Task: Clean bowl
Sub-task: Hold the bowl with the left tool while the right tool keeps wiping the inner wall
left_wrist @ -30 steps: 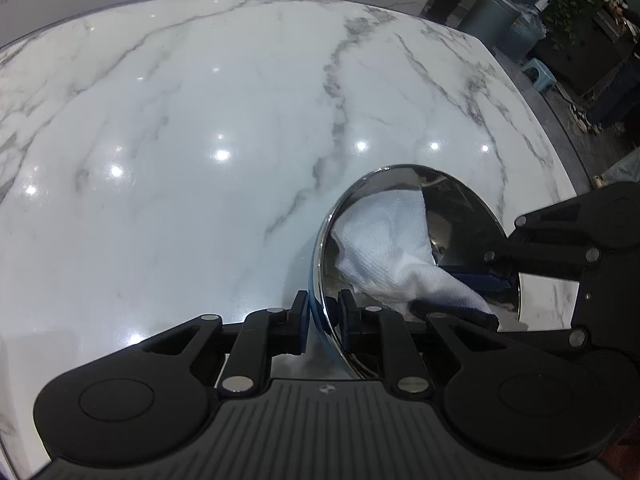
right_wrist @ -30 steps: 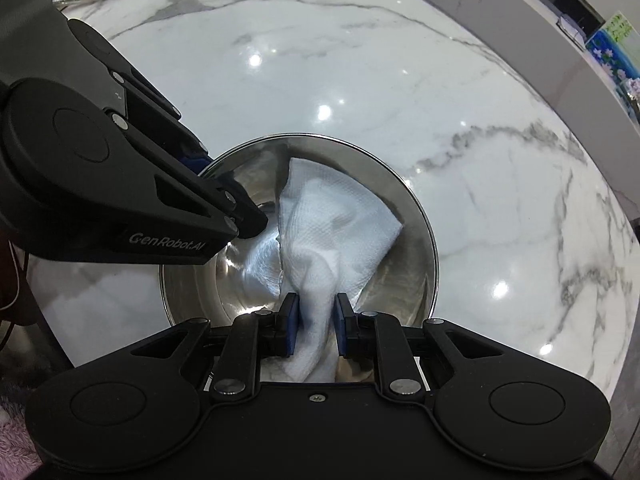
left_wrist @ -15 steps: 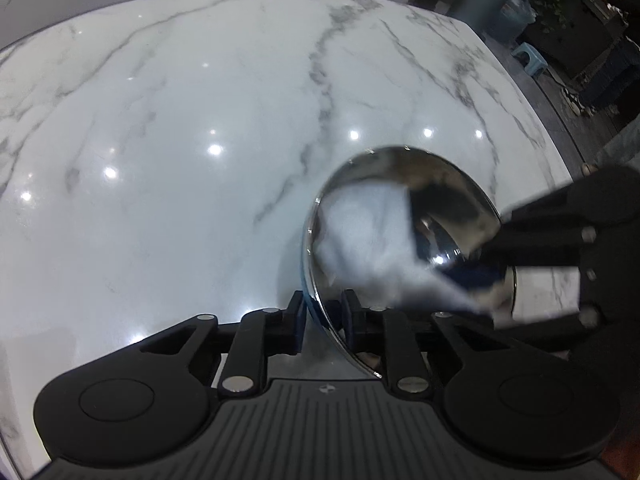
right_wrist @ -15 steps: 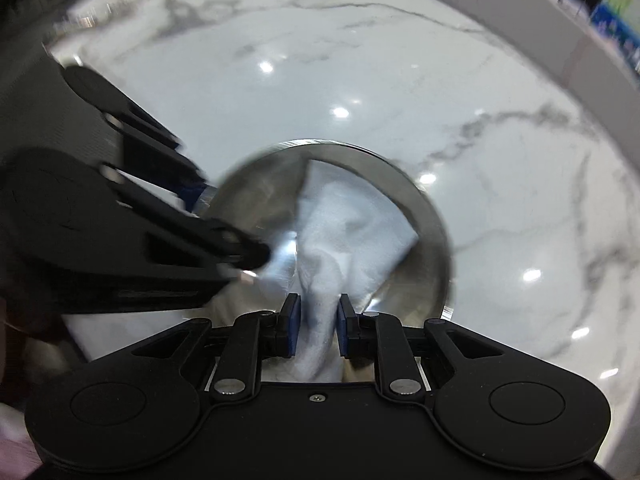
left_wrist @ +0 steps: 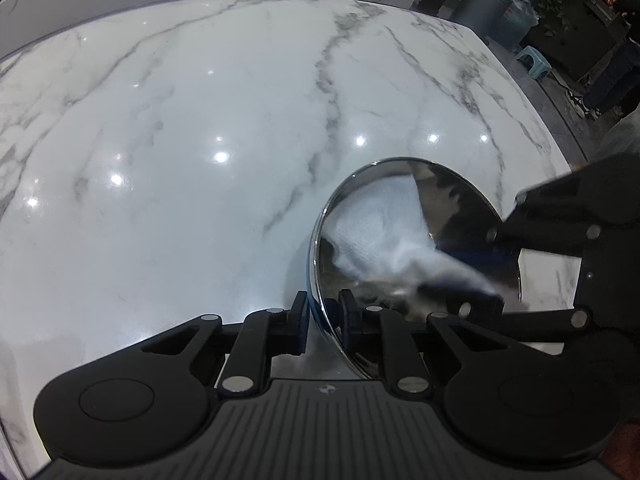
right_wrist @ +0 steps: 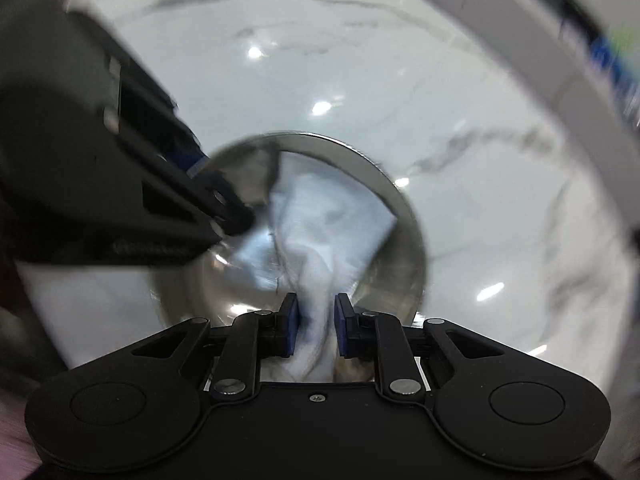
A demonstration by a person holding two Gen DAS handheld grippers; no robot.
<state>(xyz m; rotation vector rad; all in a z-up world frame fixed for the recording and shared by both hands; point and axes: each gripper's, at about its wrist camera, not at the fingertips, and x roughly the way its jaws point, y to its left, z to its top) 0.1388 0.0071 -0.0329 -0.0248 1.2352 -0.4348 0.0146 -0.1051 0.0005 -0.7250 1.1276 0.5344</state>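
A glossy white marble desk (left_wrist: 200, 140) fills both views, potted plants beyond its far edge. The steel bowl (right_wrist: 400, 208) sits on it, rim pinched by the left tool (left_wrist: 323, 316). The right tool (right_wrist: 314, 326) grips a white cloth (right_wrist: 332, 220) inside; wiping seems midway, though blur hides any residue.

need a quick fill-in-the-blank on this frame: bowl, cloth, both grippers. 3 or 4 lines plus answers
1. The left gripper is clamped on the bowl's ____.
2. The right gripper pinches a white ____.
3. The cloth is spread out ____ the steel bowl.
4. The bowl rests on a white ____ tabletop with grey veins.

Missing words: rim; cloth; inside; marble
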